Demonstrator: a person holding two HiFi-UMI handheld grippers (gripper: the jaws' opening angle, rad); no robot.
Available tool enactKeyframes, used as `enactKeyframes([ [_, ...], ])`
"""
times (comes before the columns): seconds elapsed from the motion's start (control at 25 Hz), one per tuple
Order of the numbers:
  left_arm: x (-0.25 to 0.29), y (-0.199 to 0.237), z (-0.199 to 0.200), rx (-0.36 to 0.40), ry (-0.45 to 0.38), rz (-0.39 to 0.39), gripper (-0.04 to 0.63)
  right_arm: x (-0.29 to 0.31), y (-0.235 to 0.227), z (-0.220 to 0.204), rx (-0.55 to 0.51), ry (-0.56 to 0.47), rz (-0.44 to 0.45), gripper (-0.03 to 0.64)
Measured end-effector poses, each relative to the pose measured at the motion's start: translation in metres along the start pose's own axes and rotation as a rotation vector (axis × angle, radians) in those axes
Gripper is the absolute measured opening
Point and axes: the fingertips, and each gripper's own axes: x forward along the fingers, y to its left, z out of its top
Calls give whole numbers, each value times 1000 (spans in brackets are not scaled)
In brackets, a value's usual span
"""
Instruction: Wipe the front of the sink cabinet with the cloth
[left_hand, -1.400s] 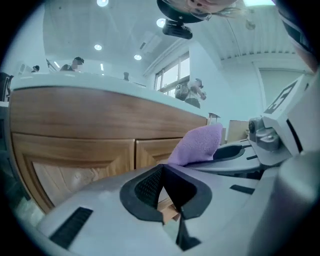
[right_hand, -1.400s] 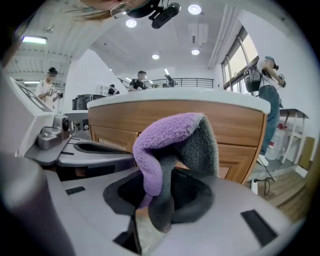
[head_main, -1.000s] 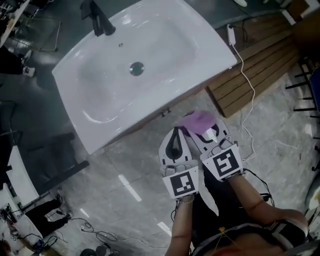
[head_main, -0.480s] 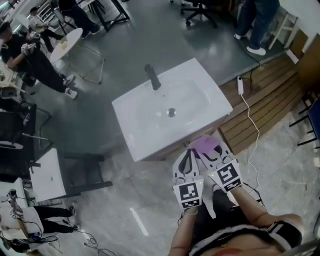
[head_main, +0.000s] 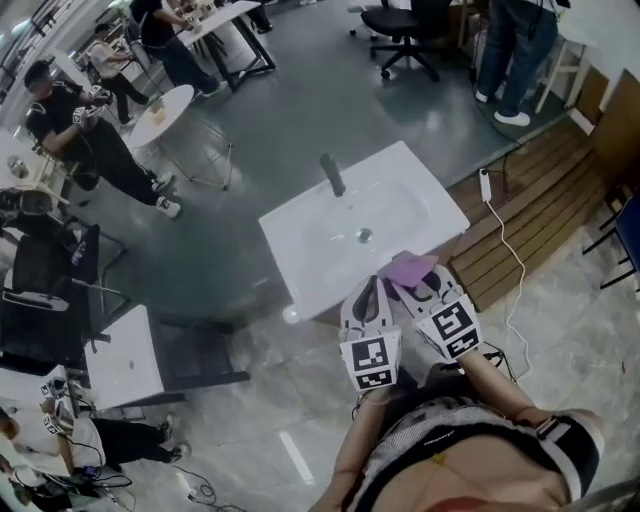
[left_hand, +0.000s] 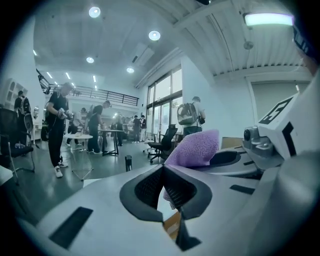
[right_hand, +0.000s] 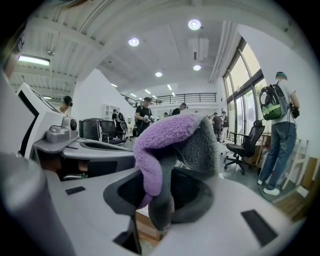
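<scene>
The white sink (head_main: 330, 240) stands on a grey floor, its front edge just ahead of the two grippers in the head view. Of the cabinet front (right_hand: 149, 226) only a strip of brown wood shows, low between the jaws in each gripper view. The left gripper (head_main: 366, 290) has its jaws pressed together on nothing. Just beside it, the right gripper (head_main: 416, 282) is clamped on the purple and grey cloth (head_main: 408, 267), which bunches up out of the jaws. Both grippers point level, out across the room, with the cloth up around the sink's rim and not against the cabinet.

As I judge it, no wiping stroke is under way. The cloth is in hand, but it has to come down onto the wood. The pictures do not show whether any of the front has been wiped.
</scene>
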Motion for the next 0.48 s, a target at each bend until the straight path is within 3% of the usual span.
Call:
enactKeyframes([
  [0.16, -11, 7, 9, 41, -20, -13, 0, 4, 10, 13, -11, -35, -36, 170],
  [0.48, -21, 16, 4, 24, -10, 48, 0, -2, 16, 17, -23, -58, -29, 170],
])
